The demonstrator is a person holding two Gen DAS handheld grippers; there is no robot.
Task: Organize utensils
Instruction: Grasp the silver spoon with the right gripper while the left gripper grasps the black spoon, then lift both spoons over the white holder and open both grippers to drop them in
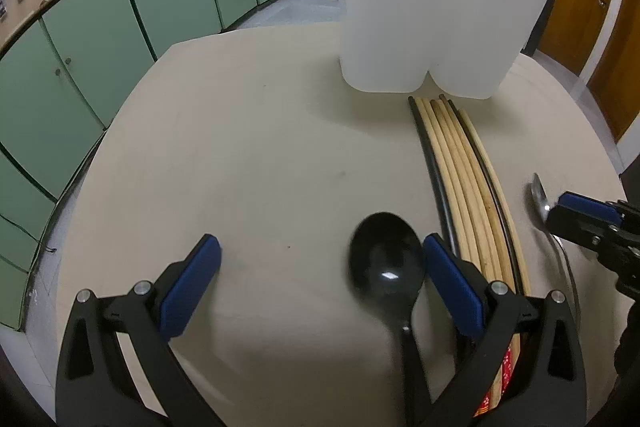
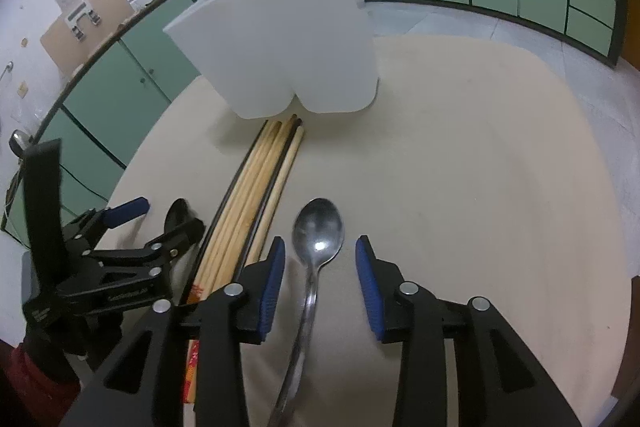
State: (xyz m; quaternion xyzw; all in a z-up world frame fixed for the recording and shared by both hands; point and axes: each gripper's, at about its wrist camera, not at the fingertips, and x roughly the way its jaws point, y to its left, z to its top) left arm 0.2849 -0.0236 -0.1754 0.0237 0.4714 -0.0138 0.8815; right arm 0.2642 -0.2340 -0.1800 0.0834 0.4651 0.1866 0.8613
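Holder: a white two-compartment holder (image 1: 420, 27) is stood upright at the far side of the table (image 1: 240, 147), probably as the place where the utensils are to be sorted; its inside cannot be seen.
Chopsticks: a bundle of chopsticks (image 1: 460, 167) is laid flat between the two spoons, the tips almost touching the foot of the holder, so it seems prepared for later pick-up.
Black spoon: the black spoon (image 1: 386, 259) is lying on the table, bowl away from the camera, handle towards it.
Left gripper: the left gripper (image 1: 320, 267) is held wide open and low over the table. The black spoon is found just beside its right pad; the bowl is not pressed by either pad.
Metal spoon: the metal spoon (image 2: 318, 231) is lying on the table to the right of the chopsticks.
Right gripper: the right gripper (image 2: 320, 267) is opened moderately, with the neck of the metal spoon between the pads, but a clear gap is left on both sides. Nothing is held.
Judgement: both spoons appear to be straddled in preparation for a grasp.
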